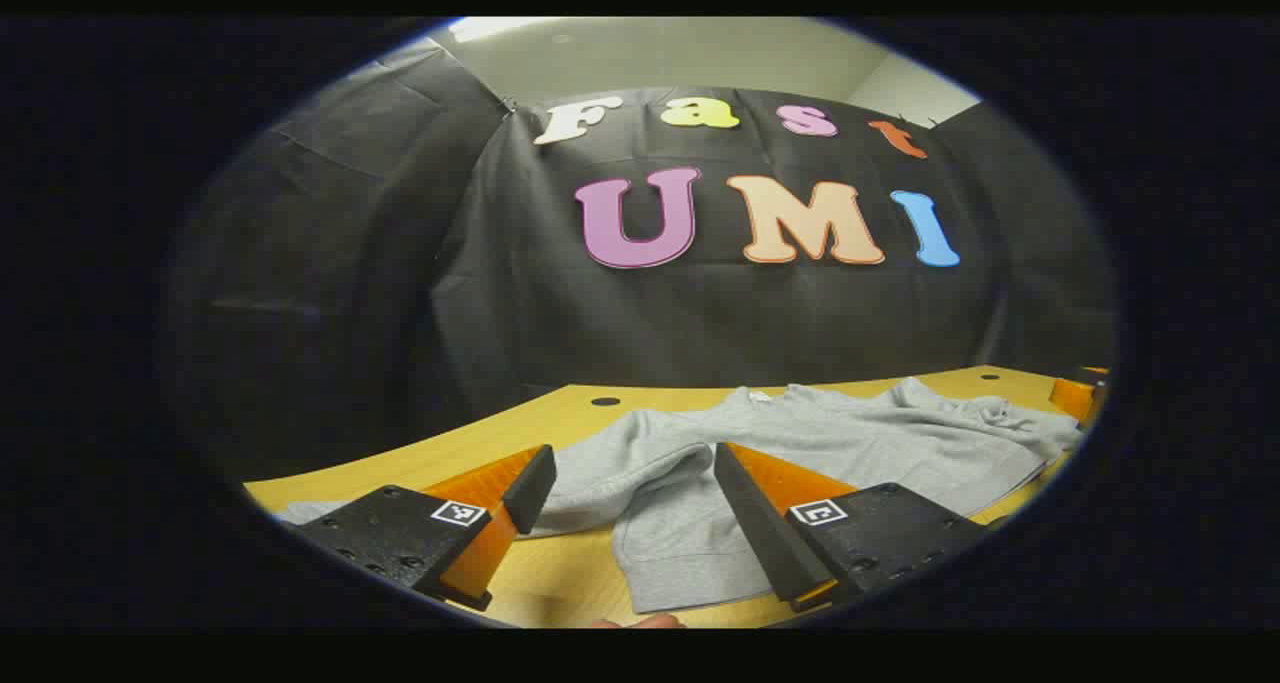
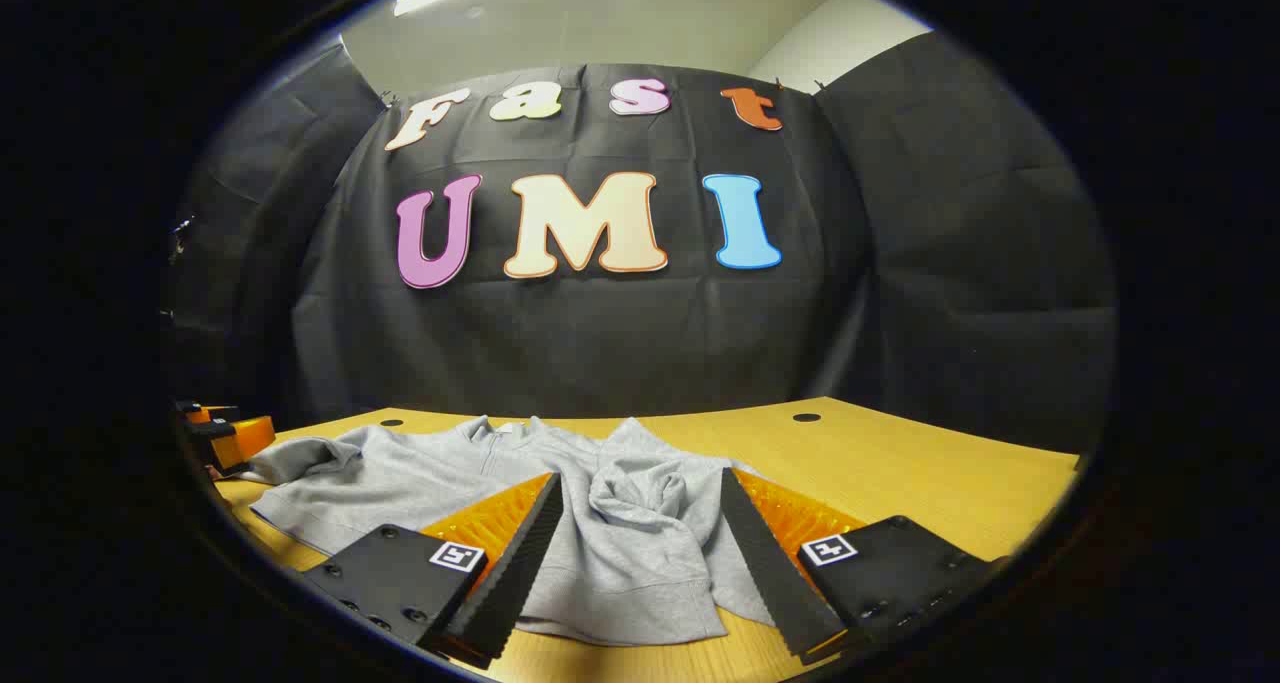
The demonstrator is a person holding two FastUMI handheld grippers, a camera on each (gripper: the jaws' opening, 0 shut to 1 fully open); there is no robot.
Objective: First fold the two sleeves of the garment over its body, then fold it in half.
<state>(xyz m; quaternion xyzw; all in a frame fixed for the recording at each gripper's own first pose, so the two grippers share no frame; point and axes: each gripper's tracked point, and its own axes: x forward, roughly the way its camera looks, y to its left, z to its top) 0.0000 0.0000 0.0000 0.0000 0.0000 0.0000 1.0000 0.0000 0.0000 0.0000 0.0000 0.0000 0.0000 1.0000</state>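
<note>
Two wedge-shaped fingers are seen on the left gripper [image 1: 625,508] in the left gripper view. Each finger is mounted on a flat black block, in which several small round screws are set. A small square white tag with a black pattern is fixed on each block, near the finger. The same build is shown by the right gripper [image 2: 640,553] in the right gripper view: two long tapered fingers, black blocks with screws and one square marker on each. Fine ridges are seen on the inner faces of these fingers.
</note>
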